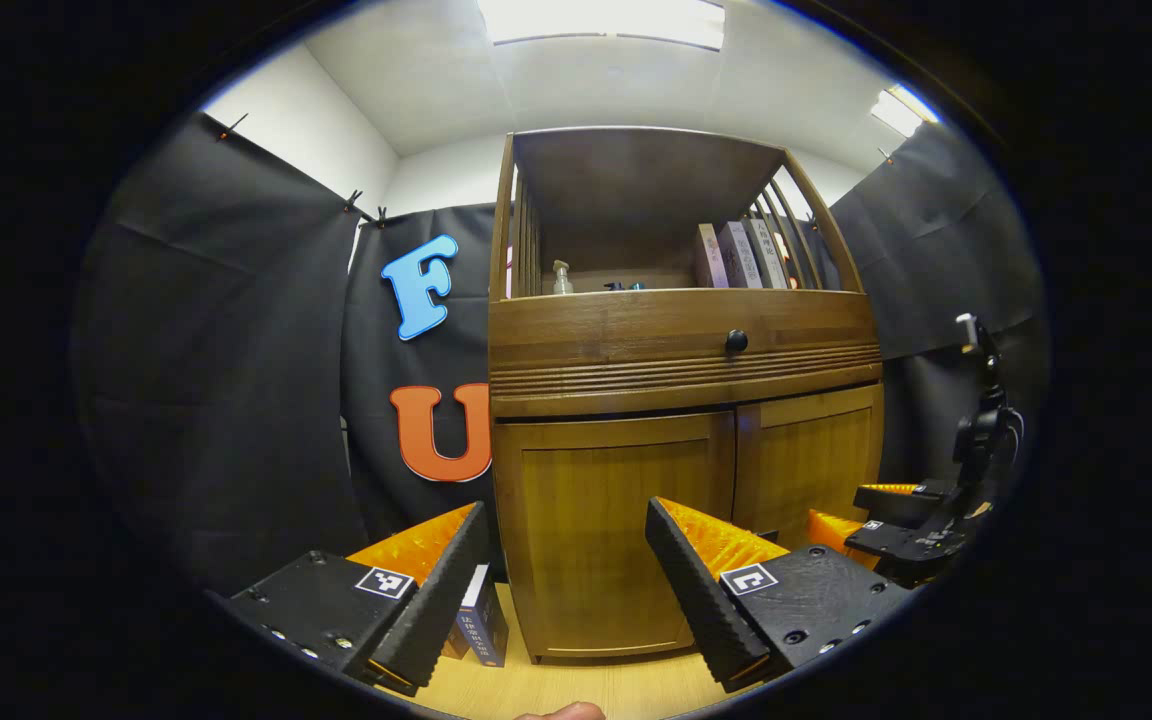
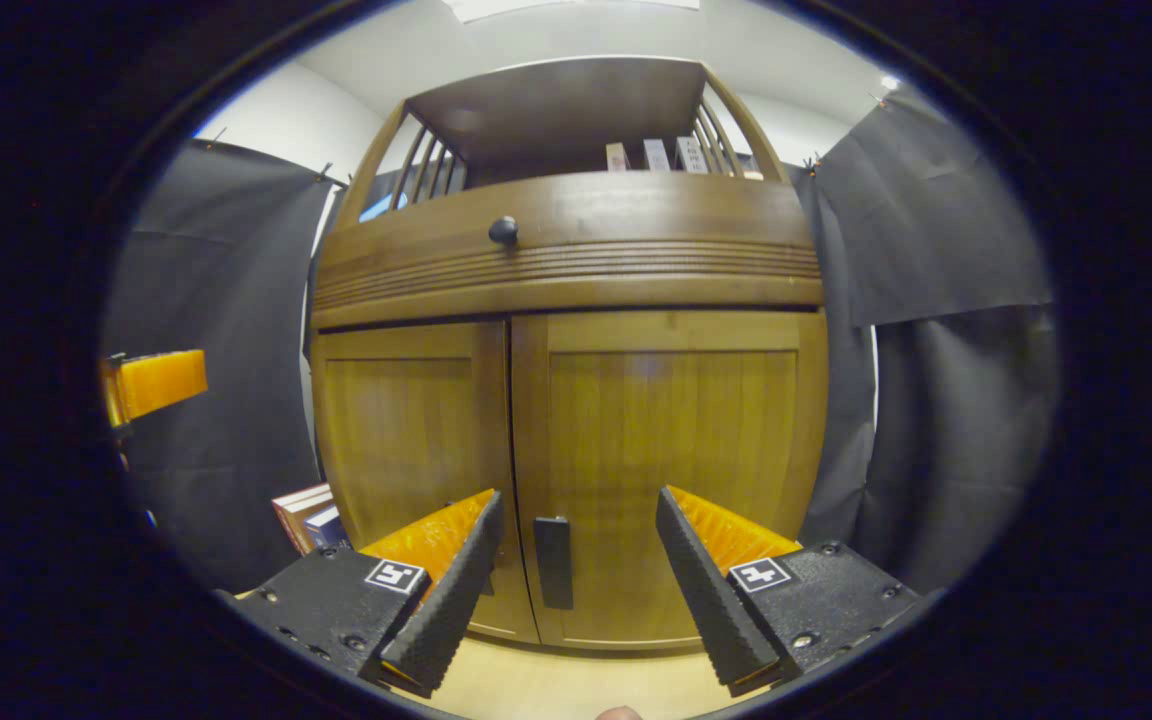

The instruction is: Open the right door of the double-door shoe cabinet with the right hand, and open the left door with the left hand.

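Observation:
The wooden shoe cabinet stands in front of me with both lower doors shut. In the left gripper view my left gripper (image 1: 566, 510) is open, facing the left door (image 1: 616, 480) without touching it. The right door (image 1: 816, 460) lies beyond it, with the right gripper (image 1: 861, 508) low in front of it. In the right gripper view my right gripper (image 2: 578, 495) is open just before the right door (image 2: 676, 410). A dark upright handle (image 2: 553, 562) sits between its fingers, near the seam with the left door (image 2: 401, 430). One finger (image 2: 154, 383) of the left gripper shows at far left.
Above the doors runs a drawer with a round dark knob (image 2: 503, 231), and an open shelf holds books (image 1: 741, 255) and a bottle (image 1: 562, 277). Some books (image 1: 481, 625) lean on the light wooden floor (image 1: 586, 685) left of the cabinet. Black cloth hangs on both sides.

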`<action>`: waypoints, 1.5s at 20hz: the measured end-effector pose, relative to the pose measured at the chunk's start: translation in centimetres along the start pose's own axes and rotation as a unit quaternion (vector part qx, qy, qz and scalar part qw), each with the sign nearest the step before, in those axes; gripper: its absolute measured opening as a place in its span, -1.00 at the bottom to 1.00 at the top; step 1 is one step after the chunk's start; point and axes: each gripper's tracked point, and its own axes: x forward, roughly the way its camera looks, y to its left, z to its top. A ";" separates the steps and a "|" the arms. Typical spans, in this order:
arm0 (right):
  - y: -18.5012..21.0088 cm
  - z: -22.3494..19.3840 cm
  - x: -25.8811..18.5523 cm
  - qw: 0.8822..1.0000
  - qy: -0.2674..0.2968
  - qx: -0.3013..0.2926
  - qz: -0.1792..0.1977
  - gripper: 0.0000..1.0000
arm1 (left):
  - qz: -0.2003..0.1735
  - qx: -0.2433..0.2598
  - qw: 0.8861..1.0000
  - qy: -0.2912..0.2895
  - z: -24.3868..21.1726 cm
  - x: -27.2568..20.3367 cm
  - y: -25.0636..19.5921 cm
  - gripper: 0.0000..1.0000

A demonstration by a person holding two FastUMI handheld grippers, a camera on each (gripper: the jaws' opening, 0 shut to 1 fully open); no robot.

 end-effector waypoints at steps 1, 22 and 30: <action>0.2 -0.9 1.0 1.000 0.015 0.002 0.001 0.90 | 0.004 -0.001 1.000 0.000 -0.2 0.0 0.3 0.91; 1.3 -8.9 9.7 0.997 0.073 0.030 -0.013 -0.17 | 0.027 -0.003 0.999 0.017 -1.3 -0.4 2.2 0.91; 1.6 -9.0 9.1 0.997 0.075 0.035 -0.011 -0.46 | 0.007 0.005 0.999 0.035 -2.4 -1.0 0.8 0.91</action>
